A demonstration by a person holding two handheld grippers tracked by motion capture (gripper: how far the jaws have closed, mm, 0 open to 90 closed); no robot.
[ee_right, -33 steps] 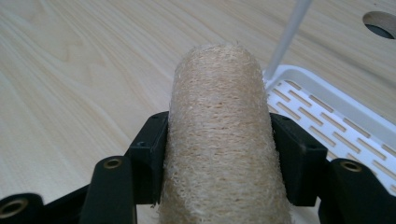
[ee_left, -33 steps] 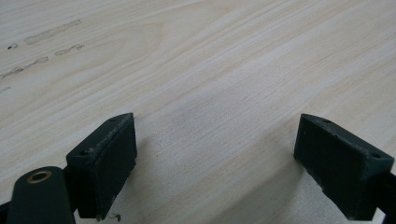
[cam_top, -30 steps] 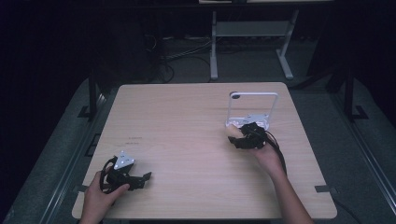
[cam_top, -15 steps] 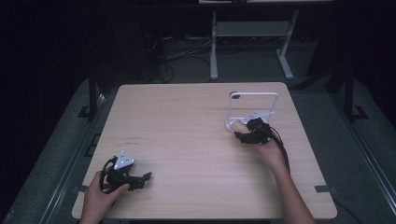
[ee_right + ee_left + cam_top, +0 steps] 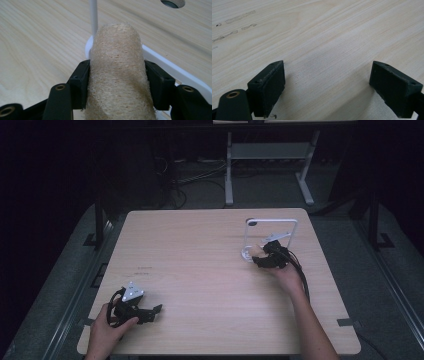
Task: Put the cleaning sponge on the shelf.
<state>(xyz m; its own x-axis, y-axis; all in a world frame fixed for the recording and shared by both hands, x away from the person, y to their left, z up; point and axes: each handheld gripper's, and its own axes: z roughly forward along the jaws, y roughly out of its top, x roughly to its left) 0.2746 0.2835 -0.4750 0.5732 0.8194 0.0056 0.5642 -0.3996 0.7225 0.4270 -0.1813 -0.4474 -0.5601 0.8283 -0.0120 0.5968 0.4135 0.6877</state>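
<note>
The loofah (image 5: 117,75), a tan cylinder of coarse, fibrous weave with a rounded end, sits clamped between the two black fingers (image 5: 80,83) of your right gripper (image 5: 268,256), its sides pressed flat against both pads and its tip reaching past them. Just beyond that tip stands the white stand (image 5: 270,236), a thin frame of smooth white rod with a rounded base ring (image 5: 88,47) lying flat on the counter (image 5: 200,265); in the right gripper view one upright rod rises directly behind the loofah, and you cannot tell whether they touch. In the high view this sits at the far right part of the pale, wood-grained counter. Your left gripper (image 5: 134,307) rests near the near left corner, well apart, its blocky matte black fingers (image 5: 268,86) spread wide with only bare wood grain between them.
</note>
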